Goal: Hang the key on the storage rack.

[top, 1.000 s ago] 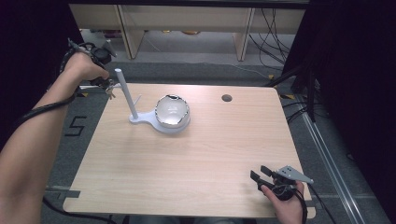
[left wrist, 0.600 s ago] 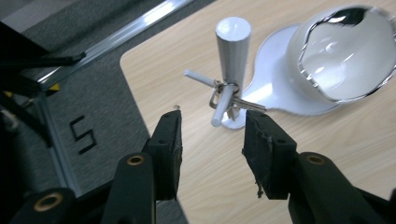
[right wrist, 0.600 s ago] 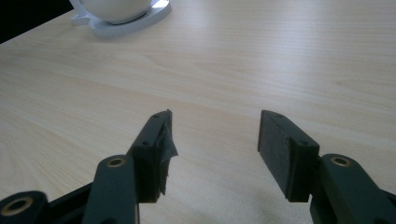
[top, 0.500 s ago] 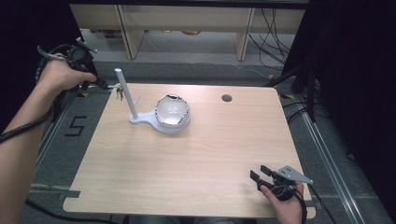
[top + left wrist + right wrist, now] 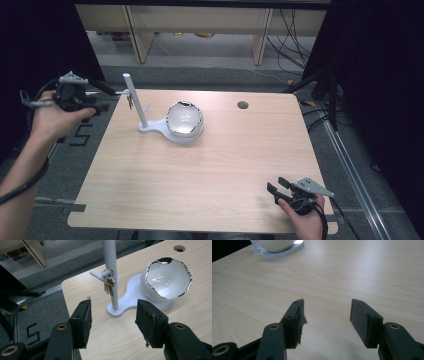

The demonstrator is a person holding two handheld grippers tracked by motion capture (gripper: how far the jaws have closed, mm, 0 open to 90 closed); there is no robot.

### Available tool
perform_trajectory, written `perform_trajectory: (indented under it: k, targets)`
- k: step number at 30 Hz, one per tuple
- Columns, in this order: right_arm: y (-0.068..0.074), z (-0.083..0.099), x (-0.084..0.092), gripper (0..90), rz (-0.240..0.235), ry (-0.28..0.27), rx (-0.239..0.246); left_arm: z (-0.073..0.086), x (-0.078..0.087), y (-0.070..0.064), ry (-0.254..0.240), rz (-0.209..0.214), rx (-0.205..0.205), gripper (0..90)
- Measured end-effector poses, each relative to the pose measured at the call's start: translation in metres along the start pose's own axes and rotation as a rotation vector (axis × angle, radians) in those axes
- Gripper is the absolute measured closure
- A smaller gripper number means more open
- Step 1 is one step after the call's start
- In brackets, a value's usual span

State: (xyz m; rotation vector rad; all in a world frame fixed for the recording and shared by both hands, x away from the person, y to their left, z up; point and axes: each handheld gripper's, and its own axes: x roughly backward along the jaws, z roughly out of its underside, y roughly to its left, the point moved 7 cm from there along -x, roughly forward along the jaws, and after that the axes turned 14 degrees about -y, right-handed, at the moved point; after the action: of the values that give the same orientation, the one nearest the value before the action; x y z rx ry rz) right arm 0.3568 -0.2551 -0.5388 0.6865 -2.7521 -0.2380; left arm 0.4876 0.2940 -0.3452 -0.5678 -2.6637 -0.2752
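Note:
A white stand has a flat base (image 5: 150, 127), an upright pole (image 5: 135, 100) and a side hook from which a small bunch of keys (image 5: 130, 101) hangs. On the same base rests a white bowl (image 5: 184, 119) with a wavy silver rim. My left gripper (image 5: 106, 99) hovers open off the table's left edge, pointing at the stand. Between its jaws I see the keys (image 5: 109, 285), the pole (image 5: 111, 262) and the bowl (image 5: 166, 278), all well beyond the left gripper (image 5: 112, 320). My right gripper (image 5: 276, 184) rests open and empty at the table's near right corner.
The wooden table (image 5: 200, 170) has a round cable hole (image 5: 243, 105) at the back right. Grey floor with a taped "5" (image 5: 80, 135) lies to the left. Shelving legs stand behind, and cables (image 5: 320, 100) and a rail run along the right.
My left gripper has drawn back from the stand's hook, going left and nearer to me, past the table's edge. The keys stay on the hook. The right gripper has not moved.

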Motion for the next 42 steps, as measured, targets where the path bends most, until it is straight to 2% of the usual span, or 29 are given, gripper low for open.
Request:
perform_trajectory:
  k: [1, 2, 4, 6, 7, 11, 12, 13, 15, 16, 17, 20, 21, 22, 23, 25, 26, 27, 28, 29, 30, 31, 33, 34, 36, 38, 40, 41, 42]
  targets:
    - [0.0, 0.0, -0.001, 45.9, 0.0, -0.009, -0.002, 0.006, 0.003, -0.006, -0.016, 0.004, -0.001, 47.2]
    - [-0.005, -0.001, -0.003, 45.9, -0.005, -0.024, 0.059, 0.01, 0.005, -0.009, -0.022, 0.01, -0.007, 47.6]
    - [-0.003, -0.001, -0.002, 45.9, -0.008, -0.015, 0.049, 0.021, 0.01, -0.018, -0.059, 0.004, 0.012, 48.3]
    - [-0.001, -0.001, -0.002, 45.8, -0.01, -0.015, 0.033, 0.025, 0.011, -0.021, -0.067, -0.001, 0.01, 48.3]
    - [0.002, 0.0, 0.001, 45.8, 0.0, 0.011, 0.008, 0.034, 0.015, -0.028, -0.094, -0.02, 0.021, 48.2]
    - [0.002, 0.0, 0.001, 45.8, -0.003, 0.01, 0.013, 0.052, 0.021, -0.037, -0.127, -0.028, 0.044, 47.9]
    - [0.002, 0.0, 0.001, 45.8, -0.003, 0.01, 0.013, 0.052, 0.021, -0.037, -0.127, -0.028, 0.044, 47.8]
    - [0.003, 0.0, 0.0, 45.9, -0.002, 0.003, 0.003, 0.062, 0.025, -0.041, -0.153, -0.047, 0.05, 47.8]
    - [0.001, -0.001, -0.003, 45.8, -0.015, -0.01, 0.047, 0.069, 0.027, -0.044, -0.177, -0.061, 0.051, 47.8]
    - [0.004, 0.0, -0.002, 45.8, -0.011, -0.002, 0.011, 0.074, 0.029, -0.047, -0.191, -0.07, 0.054, 47.8]
    - [0.001, 0.0, -0.002, 45.9, -0.015, -0.004, 0.053, 0.079, 0.029, -0.05, -0.193, -0.072, 0.054, 47.7]
    - [0.0, -0.001, -0.003, 45.8, -0.012, -0.015, 0.062, 0.096, 0.03, -0.059, -0.225, -0.079, 0.065, 47.5]
    - [0.0, -0.001, -0.004, 45.8, -0.017, -0.02, 0.068, 0.101, 0.03, -0.061, -0.221, -0.084, 0.066, 47.4]
    - [-0.001, -0.001, -0.004, 45.8, -0.01, -0.02, 0.07, 0.111, 0.029, -0.065, -0.228, -0.087, 0.077, 47.4]
    - [0.003, 0.001, -0.003, 45.8, -0.005, -0.001, 0.021, 0.119, 0.027, -0.069, -0.23, -0.083, 0.09, 47.0]
    - [0.002, 0.0, -0.004, 45.8, -0.005, -0.011, 0.026, 0.136, 0.023, -0.076, -0.237, -0.084, 0.109, 46.5]
    - [0.002, 0.0, -0.004, 45.8, -0.006, -0.013, 0.026, 0.136, 0.023, -0.076, -0.237, -0.084, 0.109, 46.4]
    - [0.002, 0.001, -0.004, 45.8, -0.003, -0.008, 0.03, 0.152, 0.018, -0.081, -0.237, -0.088, 0.111, 46.0]
    - [0.002, 0.001, -0.004, 45.8, -0.003, -0.008, 0.03, 0.152, 0.018, -0.081, -0.237, -0.088, 0.111, 45.7]
    - [-0.001, 0.0, -0.004, 45.8, -0.006, -0.013, 0.065, 0.162, 0.016, -0.084, -0.236, -0.082, 0.131, 45.6]
    - [0.001, 0.001, -0.004, 45.7, 0.004, -0.01, 0.037, 0.172, 0.012, -0.087, -0.239, -0.083, 0.149, 45.3]
    - [-0.002, 0.0, -0.003, 45.7, 0.008, -0.004, 0.071, 0.178, 0.01, -0.088, -0.232, -0.087, 0.155, 44.9]
    - [0.001, 0.0, -0.003, 45.7, -0.015, -0.01, 0.051, 0.189, 0.005, -0.091, -0.224, -0.083, 0.165, 42.9]
    - [-0.001, 0.0, -0.003, 45.7, -0.005, -0.01, 0.075, 0.192, 0.003, -0.091, -0.228, -0.085, 0.165, 41.7]
    - [-0.002, 0.001, -0.004, 45.6, 0.006, -0.006, 0.08, 0.196, 0.001, -0.092, -0.231, -0.09, 0.17, 40.2]
    - [-0.001, 0.001, -0.005, 45.6, -0.001, -0.009, 0.075, 0.203, -0.006, -0.093, -0.269, -0.099, 0.201, 38.7]
    - [0.001, 0.001, -0.004, 45.6, -0.013, -0.008, 0.064, 0.208, -0.008, -0.093, -0.276, -0.106, 0.211, 37.3]
    - [0.004, 0.002, -0.004, 45.6, -0.006, 0.0, 0.029, 0.211, -0.009, -0.093, -0.282, -0.11, 0.214, 36.1]
    - [0.003, 0.002, -0.004, 45.6, 0.0, 0.003, 0.03, 0.212, -0.008, -0.094, -0.285, -0.113, 0.219, 34.6]
